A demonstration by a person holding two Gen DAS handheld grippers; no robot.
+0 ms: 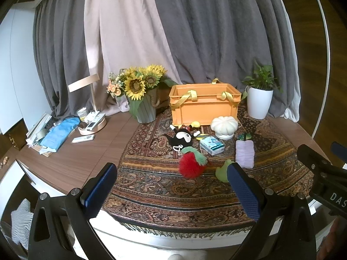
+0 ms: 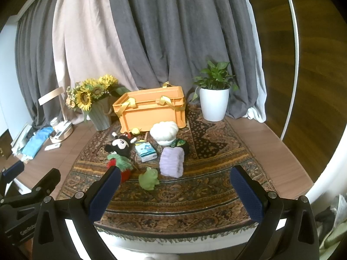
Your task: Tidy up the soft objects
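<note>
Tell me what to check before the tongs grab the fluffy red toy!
1. Left tongs open: ok.
2. Right tongs open: ok.
3. Red plush strawberry in view, nothing on top: ok.
4. Orange crate open-topped: ok.
5. Room inside crate: cannot tell, its floor is hidden.
6. Tongs already around the strawberry: not ok, both hang back near the rug's front edge.

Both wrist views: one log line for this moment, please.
left gripper open, empty | right gripper open, empty | plush toys on rug | orange crate upright behind them
</note>
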